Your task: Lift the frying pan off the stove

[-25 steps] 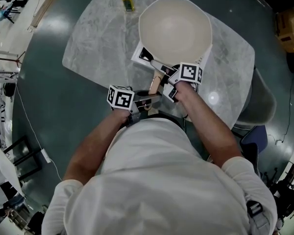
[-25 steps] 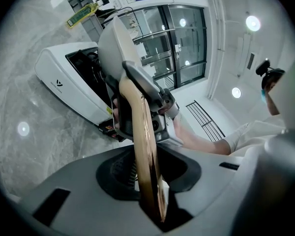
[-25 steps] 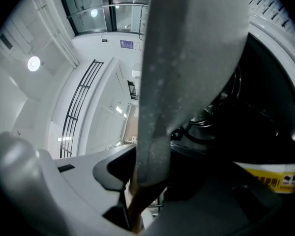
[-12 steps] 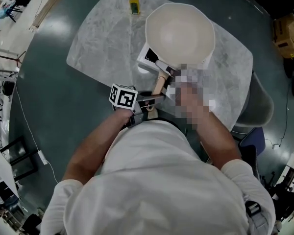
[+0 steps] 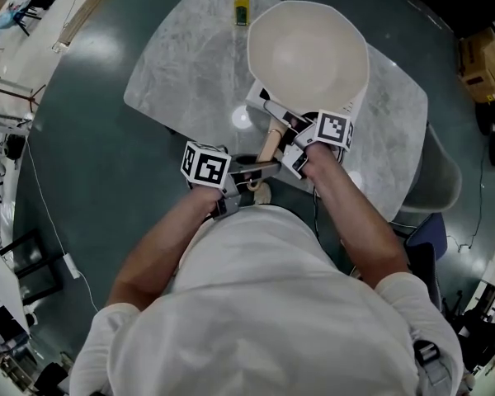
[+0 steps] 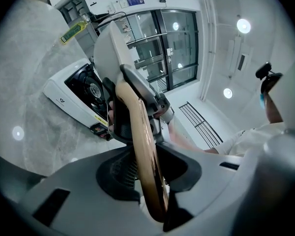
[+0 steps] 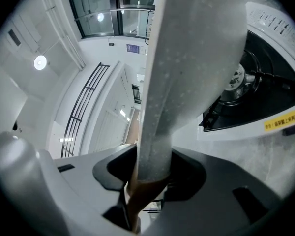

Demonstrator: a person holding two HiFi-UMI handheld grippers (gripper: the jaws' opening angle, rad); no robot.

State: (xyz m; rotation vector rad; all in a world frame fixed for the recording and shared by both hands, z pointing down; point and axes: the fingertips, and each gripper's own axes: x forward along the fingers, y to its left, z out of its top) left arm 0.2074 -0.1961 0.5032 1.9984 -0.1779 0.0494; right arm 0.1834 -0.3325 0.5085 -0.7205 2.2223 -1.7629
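Pan (image 5: 308,52) has risen over the last second and now hangs above the stove (image 5: 258,97), burner exposed. Left gripper (image 5: 256,172) is clamped on the handle (image 5: 269,144) end, right gripper (image 5: 287,143) nearer the pan. Lift looks nearly done.

Bright, even ceiling light; glare spots on the table (image 5: 190,64); gripper views fisheye-warped.

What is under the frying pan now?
A white stove on the table; its black burner shows beneath the pan in both gripper views. From the head view the pan covers most of it, only a corner shows.
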